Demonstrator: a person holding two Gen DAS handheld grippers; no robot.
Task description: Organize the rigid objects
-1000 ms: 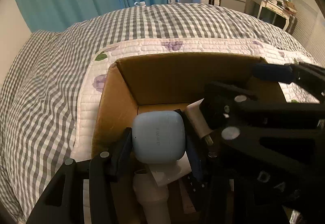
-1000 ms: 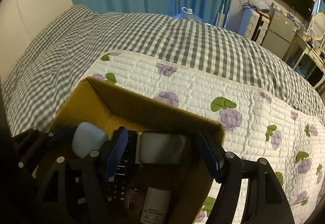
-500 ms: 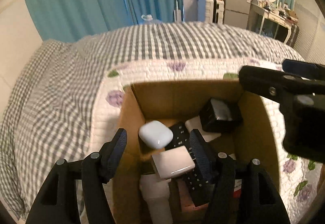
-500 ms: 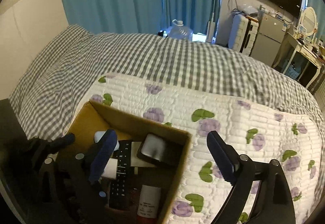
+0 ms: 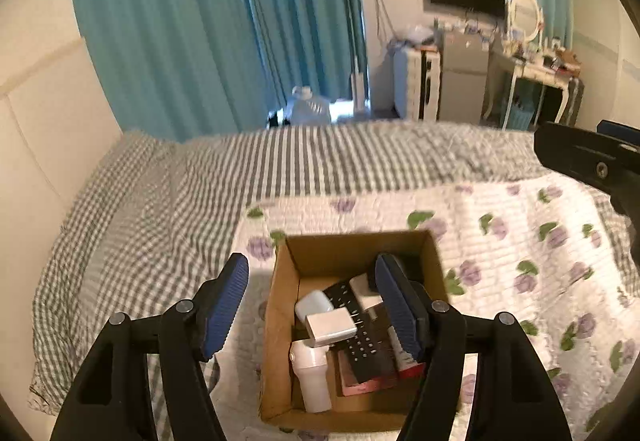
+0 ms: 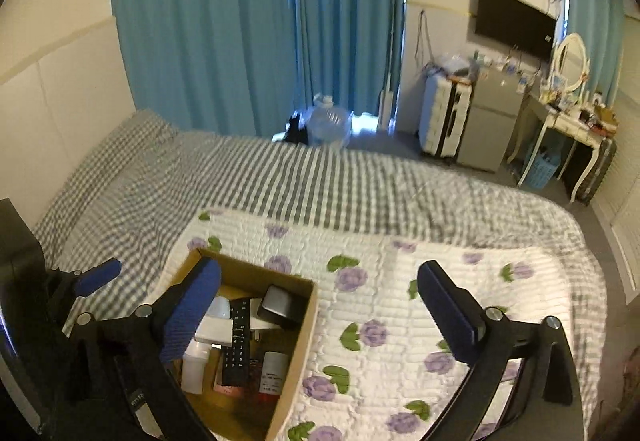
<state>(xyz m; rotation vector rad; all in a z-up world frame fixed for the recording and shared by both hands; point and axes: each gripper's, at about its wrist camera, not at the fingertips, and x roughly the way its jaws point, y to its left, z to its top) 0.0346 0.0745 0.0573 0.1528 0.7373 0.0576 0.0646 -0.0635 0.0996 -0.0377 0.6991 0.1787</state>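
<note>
A cardboard box (image 5: 280, 325) (image 6: 298, 345) sits on the floral quilt. Inside lie a pale blue earbud case (image 5: 314, 303), a white block (image 5: 330, 326), a black remote (image 5: 360, 329) (image 6: 238, 341), a white bottle (image 5: 312, 373) and a dark case (image 6: 280, 307). My left gripper (image 5: 312, 307) is open and empty, high above the box. My right gripper (image 6: 320, 315) is open and empty, above the box's right wall. Part of the right gripper shows at the right edge of the left wrist view (image 5: 588, 157).
The box rests on a white quilt with purple flowers (image 6: 400, 321) over a grey checked bedspread (image 5: 160, 209). Teal curtains (image 6: 240, 21), a water jug (image 6: 330, 123), a suitcase (image 6: 444, 125) and a dressing table (image 6: 568, 113) stand beyond the bed.
The left gripper let go of the earbud case and the right let go of the dark case, both into the box. Both grippers opened and rose well above the box.
</note>
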